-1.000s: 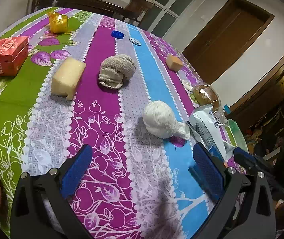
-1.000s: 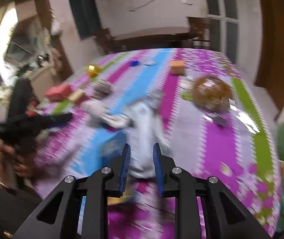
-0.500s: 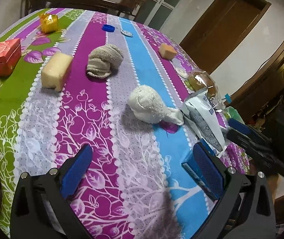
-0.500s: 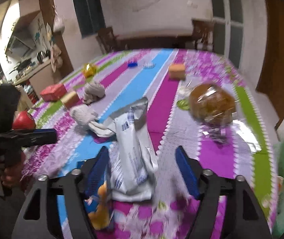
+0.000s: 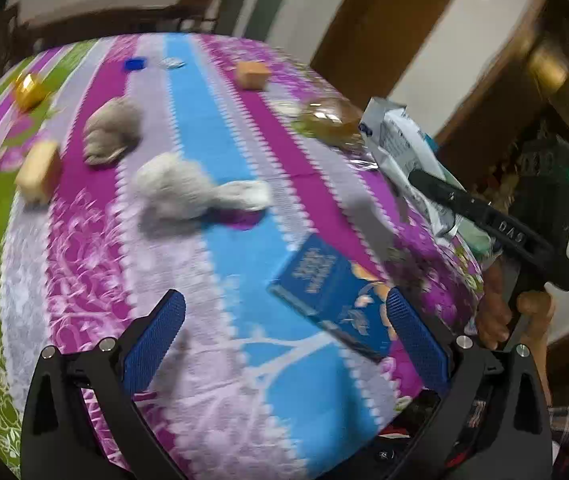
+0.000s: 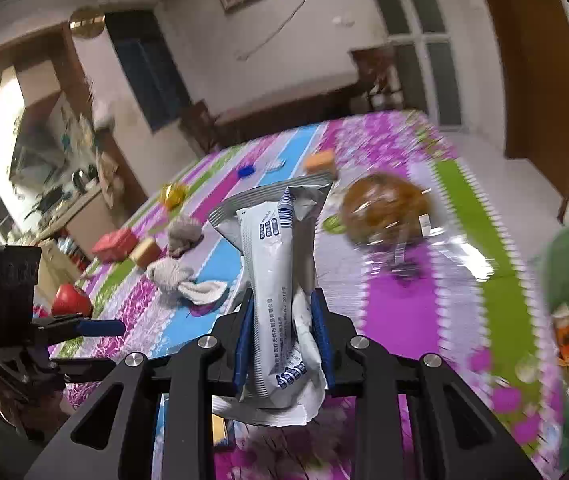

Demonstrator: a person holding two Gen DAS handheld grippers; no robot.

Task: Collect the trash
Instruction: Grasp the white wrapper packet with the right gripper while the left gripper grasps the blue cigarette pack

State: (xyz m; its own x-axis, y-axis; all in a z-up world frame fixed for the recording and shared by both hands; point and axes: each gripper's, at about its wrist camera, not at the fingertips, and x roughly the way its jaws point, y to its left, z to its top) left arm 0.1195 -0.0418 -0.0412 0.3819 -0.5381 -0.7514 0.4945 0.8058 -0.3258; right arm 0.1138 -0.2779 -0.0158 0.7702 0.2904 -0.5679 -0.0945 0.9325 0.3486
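Right gripper point(image 6: 282, 344) just closed on white wrapper point(image 6: 280, 280), centre frame, lifted; left gripper point(image 5: 284, 340) gaping over blue packet point(image 5: 332, 296).

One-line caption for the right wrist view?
Right gripper pinches a white wrapper above the striped tablecloth.

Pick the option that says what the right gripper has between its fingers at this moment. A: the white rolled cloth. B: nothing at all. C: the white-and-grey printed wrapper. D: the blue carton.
C: in the right wrist view the right gripper has just closed on the white-and-grey printed wrapper, its blue pads pressing both sides, while the blue carton and the white rolled cloth lie on the table.
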